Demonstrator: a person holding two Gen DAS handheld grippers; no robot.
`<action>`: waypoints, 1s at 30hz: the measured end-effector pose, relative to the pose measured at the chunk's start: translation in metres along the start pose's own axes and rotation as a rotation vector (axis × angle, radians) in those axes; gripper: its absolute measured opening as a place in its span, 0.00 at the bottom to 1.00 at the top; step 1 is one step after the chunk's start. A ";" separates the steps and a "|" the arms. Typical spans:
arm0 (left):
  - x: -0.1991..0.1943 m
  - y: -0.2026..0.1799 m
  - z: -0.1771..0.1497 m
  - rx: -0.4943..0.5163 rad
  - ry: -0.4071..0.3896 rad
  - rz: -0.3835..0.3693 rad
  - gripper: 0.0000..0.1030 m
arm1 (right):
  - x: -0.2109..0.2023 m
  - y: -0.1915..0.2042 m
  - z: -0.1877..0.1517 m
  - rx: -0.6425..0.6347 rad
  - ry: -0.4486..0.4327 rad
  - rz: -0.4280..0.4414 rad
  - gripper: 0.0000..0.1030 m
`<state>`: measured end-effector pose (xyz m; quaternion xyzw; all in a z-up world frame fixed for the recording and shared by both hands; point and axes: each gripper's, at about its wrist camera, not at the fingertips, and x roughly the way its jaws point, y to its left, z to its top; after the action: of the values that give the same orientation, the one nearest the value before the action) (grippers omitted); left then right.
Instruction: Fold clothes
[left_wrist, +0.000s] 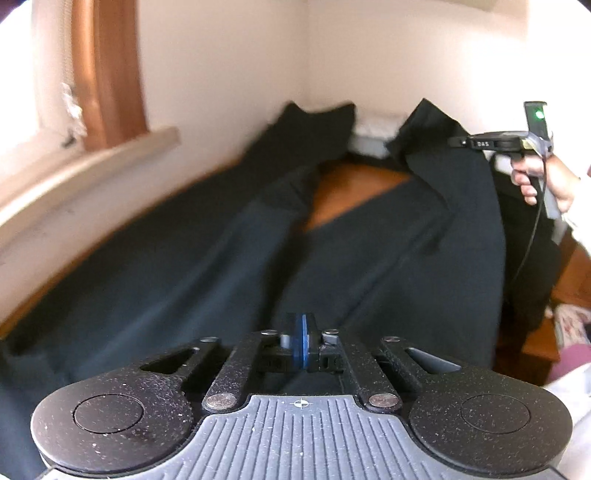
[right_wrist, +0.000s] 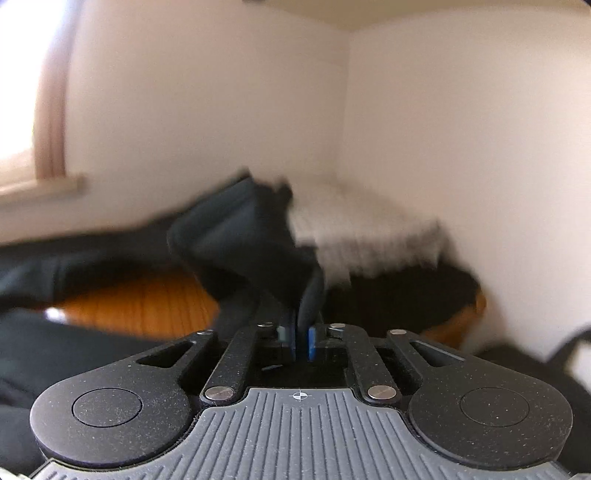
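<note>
A dark navy pair of trousers (left_wrist: 229, 258) lies spread over a wooden table (left_wrist: 354, 188), its two legs running toward the far wall corner. My left gripper (left_wrist: 303, 343) is shut just above the near end of the cloth; whether it pinches fabric is hidden. My right gripper (right_wrist: 303, 341) is shut on a lifted fold of the trousers (right_wrist: 251, 251). The right gripper also shows in the left wrist view (left_wrist: 458, 142), at the far right trouser leg, held by a hand.
A white and grey folded textile (right_wrist: 362, 229) lies at the far corner of the table. A window sill (left_wrist: 88, 177) runs along the left wall. Another dark garment (left_wrist: 528, 236) hangs over the table's right edge.
</note>
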<state>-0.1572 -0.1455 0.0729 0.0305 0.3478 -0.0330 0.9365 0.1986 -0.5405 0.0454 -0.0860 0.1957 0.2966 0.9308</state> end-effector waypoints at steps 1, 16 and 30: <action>0.006 -0.002 0.000 0.008 0.012 0.002 0.20 | 0.002 -0.004 -0.005 0.020 0.017 0.013 0.13; 0.030 0.001 -0.011 -0.007 0.040 0.000 0.33 | 0.011 0.021 0.027 -0.057 -0.108 0.128 0.05; 0.032 -0.006 -0.008 0.029 0.024 -0.013 0.34 | 0.016 -0.081 -0.018 0.289 -0.004 -0.052 0.12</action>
<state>-0.1388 -0.1519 0.0459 0.0421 0.3589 -0.0436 0.9314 0.2527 -0.6028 0.0256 0.0446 0.2322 0.2411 0.9412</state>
